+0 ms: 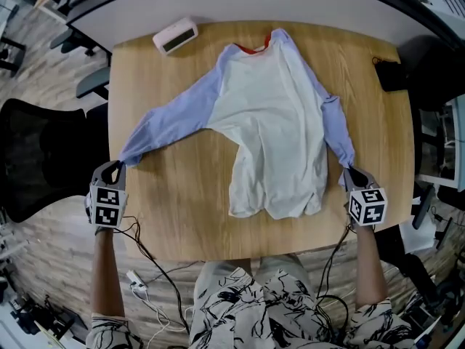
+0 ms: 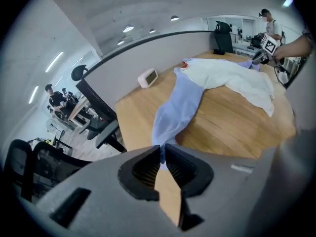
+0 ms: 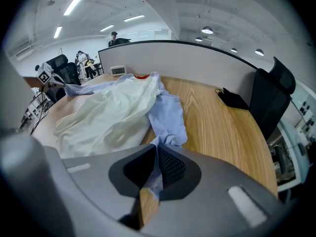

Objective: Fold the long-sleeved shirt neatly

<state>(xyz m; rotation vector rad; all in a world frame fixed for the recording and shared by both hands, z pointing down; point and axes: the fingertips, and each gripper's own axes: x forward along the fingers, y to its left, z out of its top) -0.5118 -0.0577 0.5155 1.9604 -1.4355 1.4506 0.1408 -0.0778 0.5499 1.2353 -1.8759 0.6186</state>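
A long-sleeved shirt [image 1: 272, 122] with a white body, pale blue sleeves and a red collar lies on the wooden table [image 1: 182, 202], collar away from me. Its left sleeve [image 1: 174, 122] stretches out to the table's left edge, where my left gripper [image 1: 118, 167] is shut on the cuff [image 2: 163, 132]. The right sleeve [image 1: 336, 126] runs down the shirt's right side, and my right gripper [image 1: 350, 171] is shut on its cuff [image 3: 165, 132]. The white hem [image 1: 272, 206] is rumpled near me.
A small white clock [image 1: 175, 35] stands at the table's far left corner. A black object [image 1: 392, 75] lies at the far right edge. Black office chairs [image 1: 43, 158] stand left of the table. A grey partition [image 3: 197, 58] runs behind it. Cables [image 1: 156, 267] hang below my arms.
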